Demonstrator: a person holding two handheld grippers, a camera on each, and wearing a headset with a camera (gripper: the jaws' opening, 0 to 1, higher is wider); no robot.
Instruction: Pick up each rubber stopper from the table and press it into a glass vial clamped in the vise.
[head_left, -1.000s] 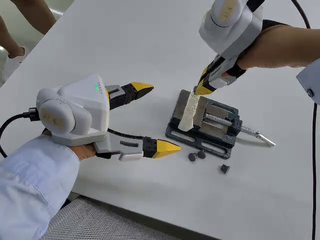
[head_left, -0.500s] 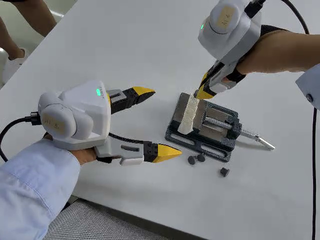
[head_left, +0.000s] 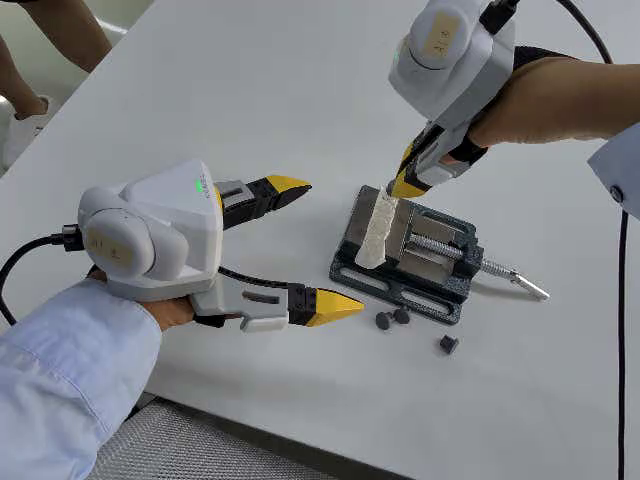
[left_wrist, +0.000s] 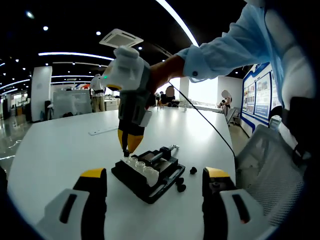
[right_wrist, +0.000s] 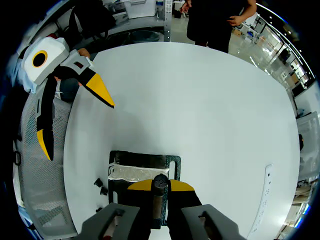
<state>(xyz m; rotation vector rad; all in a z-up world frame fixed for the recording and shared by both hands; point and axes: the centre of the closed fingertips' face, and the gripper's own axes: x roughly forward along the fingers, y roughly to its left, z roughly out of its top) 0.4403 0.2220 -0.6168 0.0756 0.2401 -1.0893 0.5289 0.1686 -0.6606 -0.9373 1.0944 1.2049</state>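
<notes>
On white table (head_left: 250, 100): vise (head_left: 440, 262) | right gripper (right_wrist: 160, 189) pinching stopper (right_wrist: 160, 181) | office (strip-lit)

Even overhead light is washing the white surface (head_left: 300, 90) bright in the head view, leaving only soft, faint shadows along the vise (head_left: 405, 255) toward the near edge. In the left gripper view, ceiling strip lights (left_wrist: 75, 54) are glaring against a dim hall. Both gripper views are bending strongly at their edges.
</notes>
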